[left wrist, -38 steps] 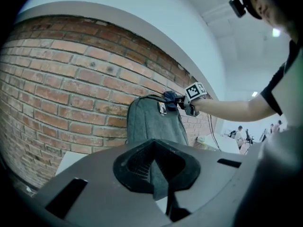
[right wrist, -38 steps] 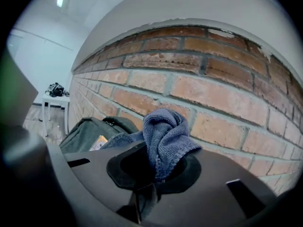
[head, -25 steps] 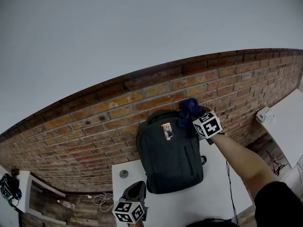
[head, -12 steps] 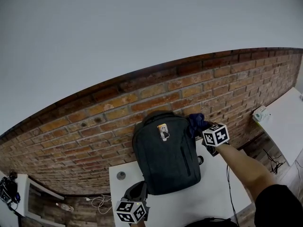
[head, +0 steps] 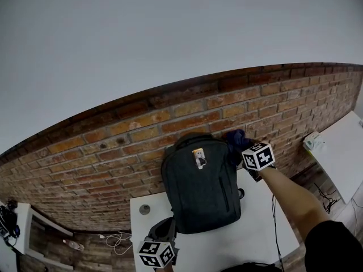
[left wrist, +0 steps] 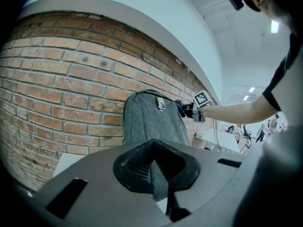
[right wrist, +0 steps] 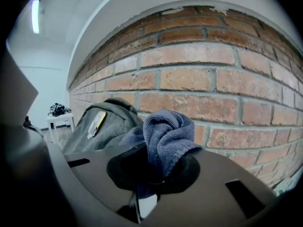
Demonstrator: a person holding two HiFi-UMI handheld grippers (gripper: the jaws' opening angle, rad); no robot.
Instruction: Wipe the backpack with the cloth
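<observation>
Head view: backpack [head: 201, 191] upright on white table [head: 258, 237], its back against brick wall [head: 113, 152]. Small round disc [head: 145, 209] just beyond left gripper [head: 164, 226]. Cables [head: 116, 239] on the floor.
Left gripper view: fingers pinched on the backpack's grey lower edge.
Right gripper view: right gripper [right wrist: 154, 174] fingers clamp blue cloth [right wrist: 168, 136]. Backpack's top is just left of them, bricks beyond.

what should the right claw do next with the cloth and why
Probably press in and draw the right claw down the backpack's side. It is shut on the blue cloth, bunched beside the bag's top corner close to the brick wall, so the length of that side lies below it.
</observation>
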